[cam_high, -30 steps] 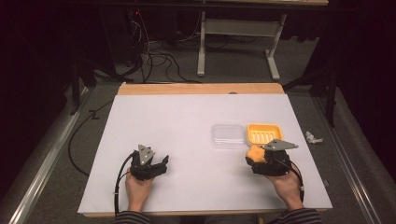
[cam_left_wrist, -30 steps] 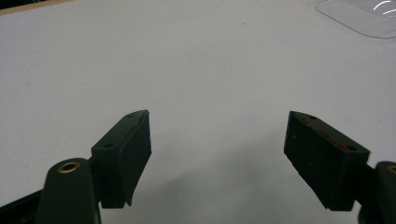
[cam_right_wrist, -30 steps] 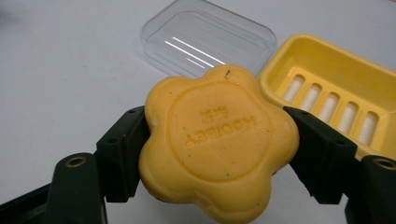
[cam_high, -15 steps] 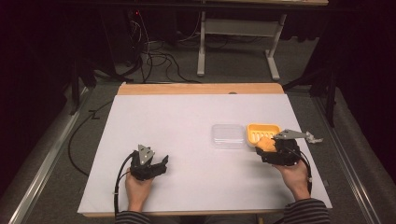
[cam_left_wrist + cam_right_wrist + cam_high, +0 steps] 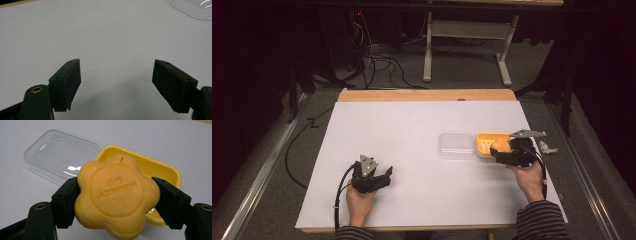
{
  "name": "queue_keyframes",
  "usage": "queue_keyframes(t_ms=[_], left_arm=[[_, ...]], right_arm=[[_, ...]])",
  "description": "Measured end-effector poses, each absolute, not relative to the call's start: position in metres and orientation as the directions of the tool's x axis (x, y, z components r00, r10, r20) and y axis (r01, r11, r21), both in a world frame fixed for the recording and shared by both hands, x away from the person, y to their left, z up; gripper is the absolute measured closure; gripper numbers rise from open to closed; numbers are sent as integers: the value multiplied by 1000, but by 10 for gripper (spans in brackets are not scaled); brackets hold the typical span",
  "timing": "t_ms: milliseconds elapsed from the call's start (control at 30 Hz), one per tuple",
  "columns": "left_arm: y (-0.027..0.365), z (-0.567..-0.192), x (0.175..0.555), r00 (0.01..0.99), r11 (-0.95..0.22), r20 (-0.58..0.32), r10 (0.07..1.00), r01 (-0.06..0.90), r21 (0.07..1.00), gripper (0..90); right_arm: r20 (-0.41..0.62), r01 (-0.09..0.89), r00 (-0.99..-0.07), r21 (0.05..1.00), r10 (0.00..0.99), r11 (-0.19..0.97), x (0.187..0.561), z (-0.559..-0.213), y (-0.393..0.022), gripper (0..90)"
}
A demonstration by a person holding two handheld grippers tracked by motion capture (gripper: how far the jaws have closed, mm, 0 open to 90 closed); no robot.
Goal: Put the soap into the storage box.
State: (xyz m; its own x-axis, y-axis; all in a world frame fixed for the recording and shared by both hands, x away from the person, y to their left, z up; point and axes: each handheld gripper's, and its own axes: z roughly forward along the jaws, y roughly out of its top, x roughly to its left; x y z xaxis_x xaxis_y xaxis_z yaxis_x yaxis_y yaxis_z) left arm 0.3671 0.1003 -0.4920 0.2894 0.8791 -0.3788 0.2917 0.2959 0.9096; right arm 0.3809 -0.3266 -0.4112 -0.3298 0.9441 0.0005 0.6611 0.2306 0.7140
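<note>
Near the desk's front edge, the left tool rests with jaws spread on nothing, well apart from the work. Toward the right edge, the right tool pinches the flower-shaped soap just over the yellow dish (clear lid beside it); the dish lies directly beyond and below.
</note>
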Motion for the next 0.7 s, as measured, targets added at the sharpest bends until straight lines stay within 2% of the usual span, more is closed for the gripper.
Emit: queue_keyframes(t_ms=[700], left_arm=[[101, -492, 367, 287, 297, -380, 879, 293, 909, 236]], right_arm=[[-7, 740, -241, 646, 970, 188, 423, -428, -333, 273]])
